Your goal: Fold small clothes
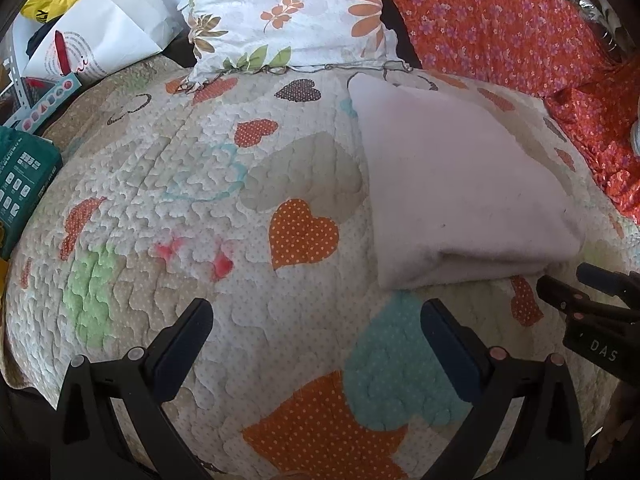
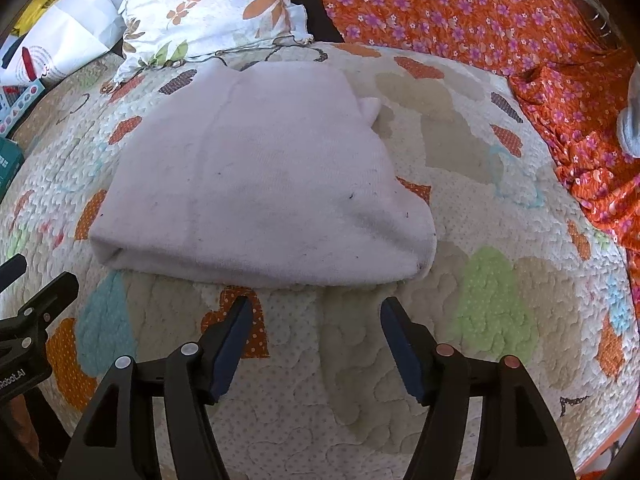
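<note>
A pale pink folded garment (image 2: 264,184) lies flat on the heart-patterned quilt (image 2: 460,340), its folded edge toward me. In the left wrist view the same garment (image 1: 460,188) sits at the right of the quilt (image 1: 192,184). My right gripper (image 2: 316,308) is open just in front of the garment's near edge, with only quilt between its fingers. My left gripper (image 1: 316,312) is open over bare quilt, to the left of the garment's near corner. The right gripper's fingers (image 1: 560,292) show at the right edge of the left wrist view. The left gripper's fingers (image 2: 44,296) show at the left edge of the right wrist view.
A floral pillow (image 1: 288,12) lies at the head of the bed. An orange flowered cloth (image 2: 500,20) covers the back right. White and yellow bags (image 1: 100,16) and a green box (image 1: 24,172) crowd the left side. A grey object (image 2: 630,120) rests on the orange cloth.
</note>
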`<state>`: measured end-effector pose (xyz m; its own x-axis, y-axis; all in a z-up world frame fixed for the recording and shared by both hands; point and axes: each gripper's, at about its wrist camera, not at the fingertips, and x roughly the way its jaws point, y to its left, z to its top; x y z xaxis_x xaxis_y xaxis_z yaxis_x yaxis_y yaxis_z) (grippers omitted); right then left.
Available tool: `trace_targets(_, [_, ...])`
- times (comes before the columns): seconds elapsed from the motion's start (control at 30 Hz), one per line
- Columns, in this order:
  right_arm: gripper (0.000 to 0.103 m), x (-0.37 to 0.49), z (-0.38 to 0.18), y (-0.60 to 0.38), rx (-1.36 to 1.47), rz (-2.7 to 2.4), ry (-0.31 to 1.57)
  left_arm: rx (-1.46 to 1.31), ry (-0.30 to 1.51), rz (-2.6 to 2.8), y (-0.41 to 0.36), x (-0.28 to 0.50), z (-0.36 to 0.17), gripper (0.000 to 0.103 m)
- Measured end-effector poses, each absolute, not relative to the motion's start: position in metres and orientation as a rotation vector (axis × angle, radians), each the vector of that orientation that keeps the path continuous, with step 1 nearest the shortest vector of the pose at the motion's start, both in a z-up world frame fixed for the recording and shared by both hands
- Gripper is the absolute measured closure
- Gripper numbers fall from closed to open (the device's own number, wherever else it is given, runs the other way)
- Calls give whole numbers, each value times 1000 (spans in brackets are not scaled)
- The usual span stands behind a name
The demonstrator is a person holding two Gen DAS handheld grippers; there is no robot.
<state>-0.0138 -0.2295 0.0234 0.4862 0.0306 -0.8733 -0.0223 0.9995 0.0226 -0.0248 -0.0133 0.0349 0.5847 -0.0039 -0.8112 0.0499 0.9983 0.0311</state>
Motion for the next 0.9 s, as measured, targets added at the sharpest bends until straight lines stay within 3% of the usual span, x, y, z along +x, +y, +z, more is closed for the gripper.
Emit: trace_targets(0.9, [29,-16,24,-217,-134,-25,1032,23,979,-35,-9,-22,29,0])
